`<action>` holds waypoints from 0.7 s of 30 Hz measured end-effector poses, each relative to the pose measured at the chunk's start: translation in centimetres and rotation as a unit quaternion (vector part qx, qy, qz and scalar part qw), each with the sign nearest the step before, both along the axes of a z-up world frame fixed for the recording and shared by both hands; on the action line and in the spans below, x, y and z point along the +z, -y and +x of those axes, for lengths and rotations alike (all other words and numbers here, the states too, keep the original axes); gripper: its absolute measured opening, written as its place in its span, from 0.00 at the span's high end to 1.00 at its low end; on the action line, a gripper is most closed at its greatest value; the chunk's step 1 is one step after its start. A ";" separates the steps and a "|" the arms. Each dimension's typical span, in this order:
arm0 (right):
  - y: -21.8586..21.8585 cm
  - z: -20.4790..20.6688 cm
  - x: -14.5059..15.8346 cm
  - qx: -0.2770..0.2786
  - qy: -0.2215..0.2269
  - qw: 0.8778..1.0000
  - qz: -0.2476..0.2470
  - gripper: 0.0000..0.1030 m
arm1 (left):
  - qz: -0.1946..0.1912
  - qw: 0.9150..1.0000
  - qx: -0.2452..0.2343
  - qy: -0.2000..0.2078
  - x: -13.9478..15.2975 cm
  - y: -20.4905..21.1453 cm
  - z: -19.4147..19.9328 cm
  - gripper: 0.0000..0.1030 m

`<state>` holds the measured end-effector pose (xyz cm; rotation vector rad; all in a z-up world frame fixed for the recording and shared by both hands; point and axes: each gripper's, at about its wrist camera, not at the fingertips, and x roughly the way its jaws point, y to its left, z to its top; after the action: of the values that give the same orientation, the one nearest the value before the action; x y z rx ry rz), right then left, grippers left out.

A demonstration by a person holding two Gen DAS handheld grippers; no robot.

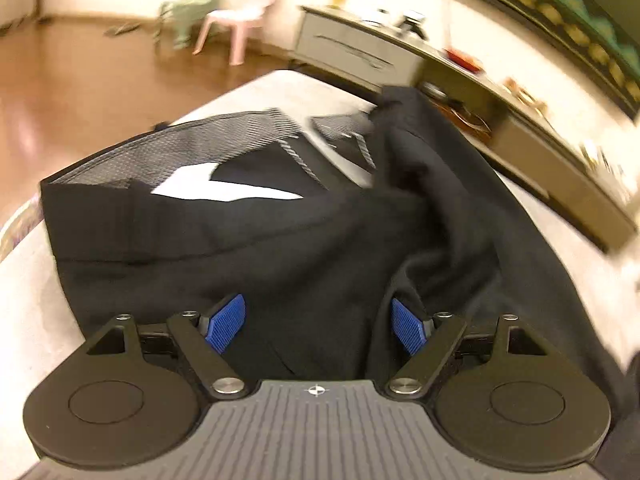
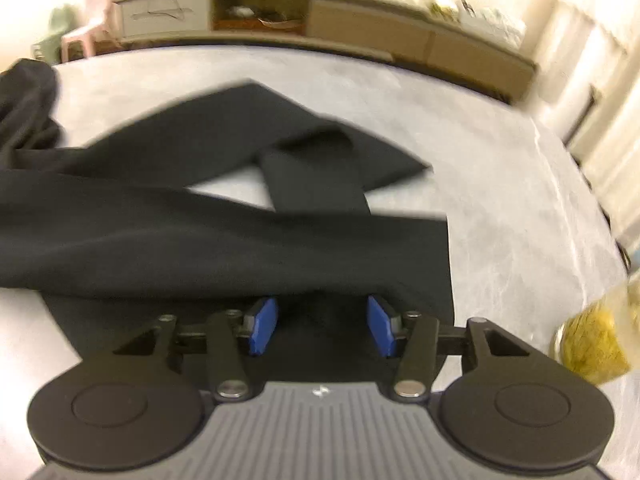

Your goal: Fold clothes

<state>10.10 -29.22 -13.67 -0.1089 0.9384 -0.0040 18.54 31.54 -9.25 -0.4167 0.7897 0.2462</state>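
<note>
Left gripper (image 1: 318,322): jaws stand apart, blue pads (image 1: 226,324) splayed wide at 7 and 5 o'clock of the view, nothing clamped. Black cloth lies directly between and beyond them; whether the pads touch it cannot be told.

Right gripper (image 2: 322,326): jaws likewise apart, blue pads (image 2: 262,326) facing each other with black cloth between them, not pinched. A fold of the cloth sits just beyond the fingertips.

Task item: black trousers (image 1: 280,240) spread on a pale table (image 1: 32,304). In the left view the waistband end lies toward 11 o'clock, turned open to show a grey patterned lining (image 1: 160,148) and a white patch of inner fabric. The cloth is bunched and raised toward 1 o'clock, with loose folds running down to 4 o'clock.

In the right view the trousers (image 2: 200,236) extend from 9 o'clock across the centre. One leg is doubled back on itself near 12 o'clock, forming a triangle that leaves a small gap of table (image 2: 500,184) showing. A further heap of dark cloth sits at 10 o'clock.

Surroundings: a long low cabinet (image 2: 360,24) runs along the wall at 12 o'clock of the right view, cluttered on top. A pink chair (image 1: 244,12) stands on a brown floor (image 1: 80,72) at 11 o'clock of the left view. A jar with yellow contents (image 2: 592,340) stands on the table at 4 o'clock of the right view. Both views are blurred.
</note>
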 end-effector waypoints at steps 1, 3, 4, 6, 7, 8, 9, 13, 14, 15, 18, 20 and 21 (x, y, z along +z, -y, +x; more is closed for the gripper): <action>-0.2 -0.3 0.5 0.006 0.009 1.000 0.004 0.50 | -0.003 1.000 -0.010 -0.004 0.1 0.1 0.2 0.20; -0.6 -0.4 1.2 0.018 0.024 0.999 0.019 0.46 | 0.014 0.999 -0.036 -0.013 0.0 1.3 0.8 0.19; -1.0 -0.3 1.5 0.026 0.029 0.999 0.023 0.43 | 0.030 0.998 -0.047 -0.016 -0.1 2.1 1.0 0.20; -1.6 -0.3 1.5 0.042 0.033 0.998 0.020 0.43 | 0.064 0.995 -0.070 -0.021 -0.3 3.7 1.4 0.40; -1.9 -0.3 1.5 0.049 0.034 0.998 0.016 0.43 | 0.083 0.993 -0.082 -0.022 -0.4 4.4 1.6 0.59; -2.1 -0.3 1.3 0.054 0.034 0.998 0.011 0.43 | 0.083 0.992 -0.089 -0.014 -0.2 4.7 1.8 0.79; -2.3 -0.2 1.3 0.056 0.033 0.998 0.006 0.43 | 0.078 0.992 -0.095 -0.004 0.0 4.8 1.9 0.90; -2.6 -0.3 2.5 0.051 0.040 0.998 0.008 0.43 | 0.031 0.981 -0.142 0.131 5.7 4.6 -1.3 0.92; -2.5 -0.4 3.1 0.046 0.044 0.998 0.013 0.43 | 0.030 0.970 -0.166 0.174 7.6 4.4 -2.9 0.89; -2.5 -0.6 3.7 0.041 0.046 0.998 0.018 0.43 | 0.044 0.965 -0.172 0.193 8.8 4.0 -4.3 0.83; -2.7 -0.9 4.2 0.033 0.045 0.998 0.021 0.43 | 0.122 0.976 -0.093 0.152 8.0 1.4 -4.8 0.01; -3.1 -1.1 4.3 0.031 0.043 0.998 0.021 0.43 | 0.162 0.982 -0.046 0.092 6.2 -1.2 -3.3 0.05; -3.5 -1.1 4.2 0.034 0.043 0.998 0.022 0.43 | 0.164 0.983 -0.036 0.071 5.3 -2.5 -2.3 0.05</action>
<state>8.96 -25.74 -9.47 -0.1000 0.8474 0.0746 16.21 34.08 -4.00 -0.0931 0.6090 0.2710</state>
